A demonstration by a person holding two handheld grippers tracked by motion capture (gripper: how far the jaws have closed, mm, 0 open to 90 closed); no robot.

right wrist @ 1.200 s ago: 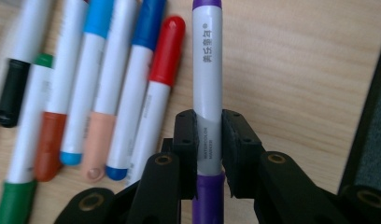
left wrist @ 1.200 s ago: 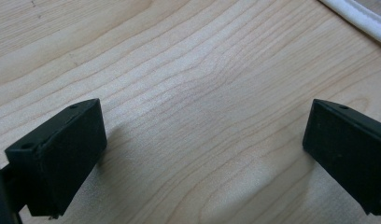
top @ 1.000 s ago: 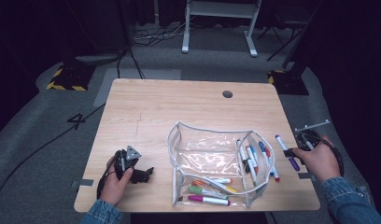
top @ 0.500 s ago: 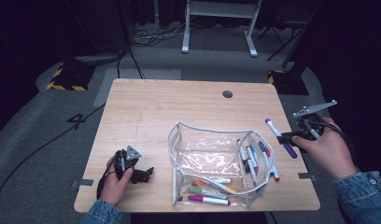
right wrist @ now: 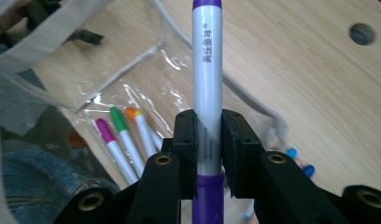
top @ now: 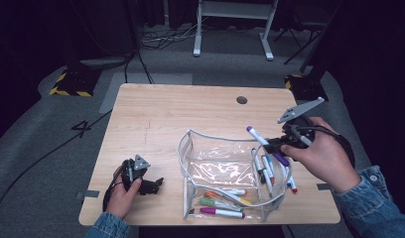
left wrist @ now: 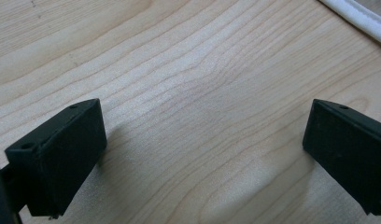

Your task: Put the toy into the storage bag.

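A purple marker (right wrist: 208,84) is clamped between the jaws of the right gripper (top: 279,144), held in the air above the right end of a clear pouch (top: 225,171) that stands open on the table (top: 166,119). In the right gripper view the pads are seen pressed on both sides of the white barrel, just above its purple end, with most of the length standing out beyond them towards the cap. The marker can be judged light, stiff and hard, so little force is needed and no crushing is to be feared; its smooth round plastic is likely to be slippery, however, and a roll or a swing in the pads may be expected because the grip sits near one end. A hold nearer the middle of the barrel, square across it, would be steadier. The pouch is thin, soft film with a white rim and would be expected to buckle or slide if pushed; several markers (top: 223,201) already lie inside it and more (top: 267,168) beside its right wall. The left gripper (top: 152,185) rests low on the table left of the pouch, its jaws wide apart with nothing between them but bare wood.
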